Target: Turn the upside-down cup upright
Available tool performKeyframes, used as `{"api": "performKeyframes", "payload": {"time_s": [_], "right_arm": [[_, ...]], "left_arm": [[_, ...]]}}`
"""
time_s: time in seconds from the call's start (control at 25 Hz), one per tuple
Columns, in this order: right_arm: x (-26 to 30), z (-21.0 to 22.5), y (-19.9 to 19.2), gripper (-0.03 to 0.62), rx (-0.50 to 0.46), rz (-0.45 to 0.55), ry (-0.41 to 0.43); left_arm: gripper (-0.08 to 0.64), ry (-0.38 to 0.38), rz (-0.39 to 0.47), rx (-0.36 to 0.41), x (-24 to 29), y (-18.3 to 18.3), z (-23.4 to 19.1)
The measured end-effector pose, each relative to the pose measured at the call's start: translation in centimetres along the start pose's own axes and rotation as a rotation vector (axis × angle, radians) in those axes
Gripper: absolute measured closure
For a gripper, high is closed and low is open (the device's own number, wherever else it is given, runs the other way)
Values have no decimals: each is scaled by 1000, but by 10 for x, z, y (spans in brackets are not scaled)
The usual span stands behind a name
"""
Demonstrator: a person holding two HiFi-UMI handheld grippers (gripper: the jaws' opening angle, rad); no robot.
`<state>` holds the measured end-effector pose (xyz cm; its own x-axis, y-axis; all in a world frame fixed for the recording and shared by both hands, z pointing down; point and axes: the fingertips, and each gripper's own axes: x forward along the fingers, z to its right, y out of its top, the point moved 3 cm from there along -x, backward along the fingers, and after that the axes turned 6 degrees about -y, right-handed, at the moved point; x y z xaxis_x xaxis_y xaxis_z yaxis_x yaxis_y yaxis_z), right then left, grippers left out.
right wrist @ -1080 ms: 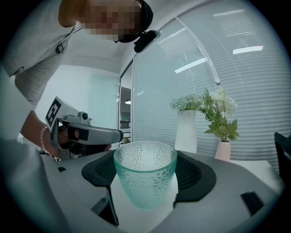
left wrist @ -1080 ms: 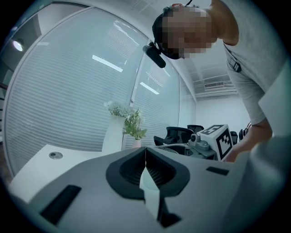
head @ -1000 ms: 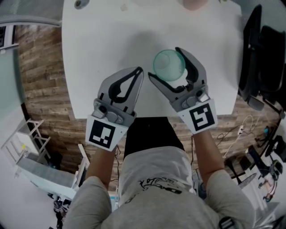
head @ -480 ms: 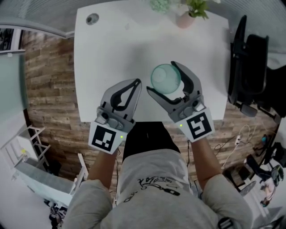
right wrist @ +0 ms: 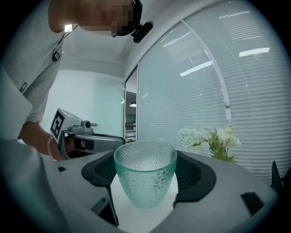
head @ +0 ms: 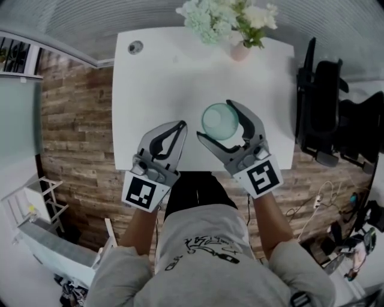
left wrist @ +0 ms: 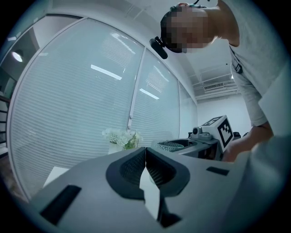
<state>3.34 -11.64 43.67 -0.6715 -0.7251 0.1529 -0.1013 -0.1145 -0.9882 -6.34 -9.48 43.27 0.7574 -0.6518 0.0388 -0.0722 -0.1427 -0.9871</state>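
- Left gripper [head: 182,124]: jaws pressed fully together, nothing between them. Hanging over the near edge of the white table [head: 150,84], in the same pose as one second ago.
- Table: smaller in the head view than before, its far edge and both far corners now in sight. Small round object [head: 135,47] at the far left corner.
- Cup [head: 219,121]: greenish dimpled glass, mouth up, clamped between the jaws of the right gripper [head: 215,119] and held above the table. Same grip as in the earlier frames.
- Flowers [head: 225,18] in a pink vase [head: 240,51] at the far edge: only the vase bottom visible before, now the whole bunch.
- Dark chair [head: 324,114] beside the table at the right, more of it visible now.
- Writing: only black-and-white square markers on the cubes [head: 144,193]. Shirt print too blurred to read.
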Motion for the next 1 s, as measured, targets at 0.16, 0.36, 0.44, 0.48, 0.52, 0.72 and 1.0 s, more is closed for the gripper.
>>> {"api": "performKeyframes", "payload": {"time_s": [0.16, 0.36, 0.44, 0.48, 0.52, 0.72, 1.0], "right_arm": [[-8, -1, 18, 196, -1, 12, 3], [-18, -2, 40, 196, -8, 38, 11], [-21, -4, 51, 196, -10, 52, 17], [-23, -5, 56, 196, -9, 60, 21], [-25, -5, 60, 196, -9, 66, 25], [-34, -10, 77, 196, -26, 64, 38], [-46, -17, 95, 196, -25, 68, 51]], "left_arm": [[555, 3, 8, 9, -3, 14, 6], [555, -4, 23, 25, -4, 32, 17], [555, -5, 29, 29, -5, 40, 21], [555, -5, 32, 31, -6, 44, 23], [555, -5, 34, 34, -6, 47, 24], [555, -11, 48, 55, -7, 63, 34], [555, -19, 51, 65, -11, 78, 45]]}}
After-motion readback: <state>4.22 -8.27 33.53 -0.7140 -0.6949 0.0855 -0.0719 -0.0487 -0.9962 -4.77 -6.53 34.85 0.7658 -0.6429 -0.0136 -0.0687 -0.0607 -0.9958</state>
